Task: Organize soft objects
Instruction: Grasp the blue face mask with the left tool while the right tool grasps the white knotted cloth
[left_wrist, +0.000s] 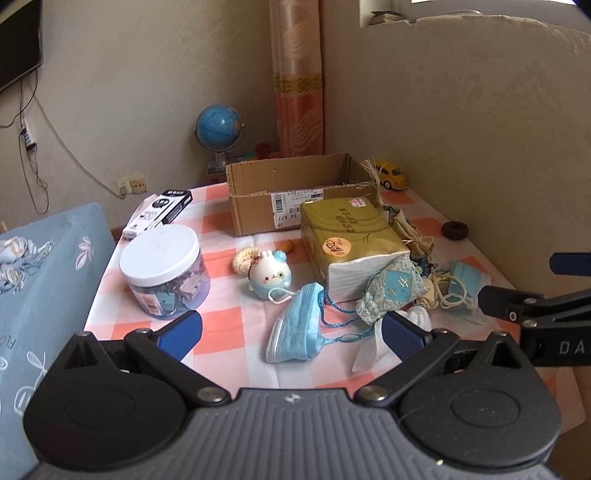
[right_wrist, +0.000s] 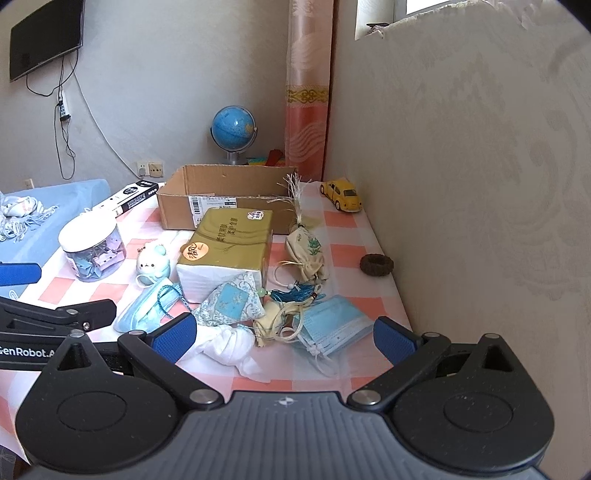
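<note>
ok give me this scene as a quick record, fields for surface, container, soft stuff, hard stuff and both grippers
surface: table with pink and white checked cloth
container: open cardboard box at the back, inside not visible
soft stuff: two blue face masks, tissue pack, patterned pouch, cream pouch, white cloth
hard stuff: clip jar, yellow toy car, globe
left gripper: open, holding nothing
right gripper: open, holding nothing

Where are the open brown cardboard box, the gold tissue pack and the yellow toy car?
open brown cardboard box (left_wrist: 255, 214), left wrist view, front wall.
gold tissue pack (right_wrist: 229, 236), right wrist view, top face.
yellow toy car (right_wrist: 345, 195), right wrist view, roof.
</note>
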